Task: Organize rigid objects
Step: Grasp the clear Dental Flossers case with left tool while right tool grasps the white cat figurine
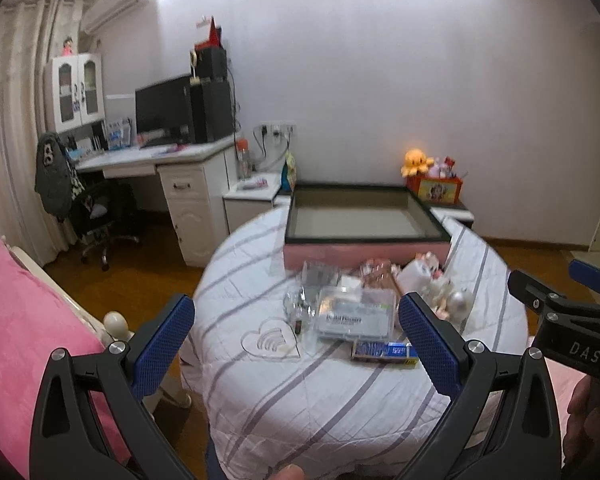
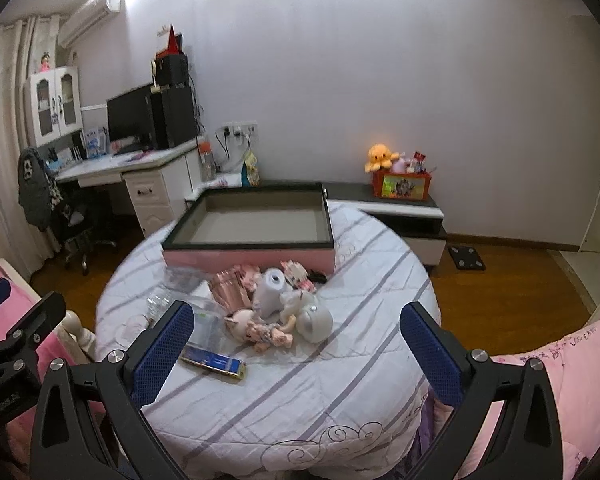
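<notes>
Both the left gripper point(image 1: 296, 344) and right gripper point(image 2: 296, 344) hung apart, empty; the dental-floss box point(image 1: 354, 318) just ahead probably needed a wide, level pinch.

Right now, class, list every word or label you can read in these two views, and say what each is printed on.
"DAS" on the right tongs' black body.
"Dental Flossers", blurred but likely, on the clear case.
Blue box: print too blurred to read.
Orange toy box: pictures only, no readable text.

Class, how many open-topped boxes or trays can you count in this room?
2. A pink-sided tray with a dark rim lies on the striped cloth behind the clutter; an orange toy box stands on the low cabinet. Others may be hidden.
</notes>
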`<state>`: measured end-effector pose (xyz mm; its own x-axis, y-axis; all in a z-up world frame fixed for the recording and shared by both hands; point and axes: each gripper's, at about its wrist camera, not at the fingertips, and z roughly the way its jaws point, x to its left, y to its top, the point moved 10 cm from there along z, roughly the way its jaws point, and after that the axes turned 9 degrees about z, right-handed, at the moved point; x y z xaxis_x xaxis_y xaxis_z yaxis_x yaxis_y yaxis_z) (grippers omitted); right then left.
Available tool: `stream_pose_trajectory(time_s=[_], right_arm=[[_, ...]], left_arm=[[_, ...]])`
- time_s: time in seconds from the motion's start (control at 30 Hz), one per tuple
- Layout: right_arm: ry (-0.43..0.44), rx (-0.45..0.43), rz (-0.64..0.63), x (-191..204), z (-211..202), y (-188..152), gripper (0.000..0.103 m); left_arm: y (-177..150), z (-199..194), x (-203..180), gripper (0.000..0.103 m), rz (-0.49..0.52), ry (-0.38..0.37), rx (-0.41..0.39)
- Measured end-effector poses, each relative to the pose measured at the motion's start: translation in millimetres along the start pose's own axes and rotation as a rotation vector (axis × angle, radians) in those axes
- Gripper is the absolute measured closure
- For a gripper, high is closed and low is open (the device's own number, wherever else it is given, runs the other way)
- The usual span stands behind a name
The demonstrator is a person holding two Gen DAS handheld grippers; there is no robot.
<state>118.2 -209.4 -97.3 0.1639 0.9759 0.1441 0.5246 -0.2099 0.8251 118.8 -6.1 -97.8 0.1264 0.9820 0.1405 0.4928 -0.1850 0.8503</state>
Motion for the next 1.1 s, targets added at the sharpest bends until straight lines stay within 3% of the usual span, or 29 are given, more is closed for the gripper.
stream_pose_trajectory(time_s=[0.47, 0.8, 1.07, 1.1], right_arm=[[-0.045, 0.190, -0.007, -31, 96, -30, 0.000], [-0.008, 0.302, -0.008, -43, 150, -43, 0.000], [0.067, 0.371, -0.010, -37, 181, -50, 0.010], [0.075, 0.379, -0.015, -36, 184, -50, 0.016]], left_arm=[[-29, 94, -38, 0.000, 0.000, -0.090, 0.159], [-49, 156, -61, 0.000, 0.015, -0.118, 0.263], [-58, 175, -65, 0.000, -0.006, -0.140, 0.315], [-58, 176, -65, 0.000, -0.007, -0.141, 0.314]])
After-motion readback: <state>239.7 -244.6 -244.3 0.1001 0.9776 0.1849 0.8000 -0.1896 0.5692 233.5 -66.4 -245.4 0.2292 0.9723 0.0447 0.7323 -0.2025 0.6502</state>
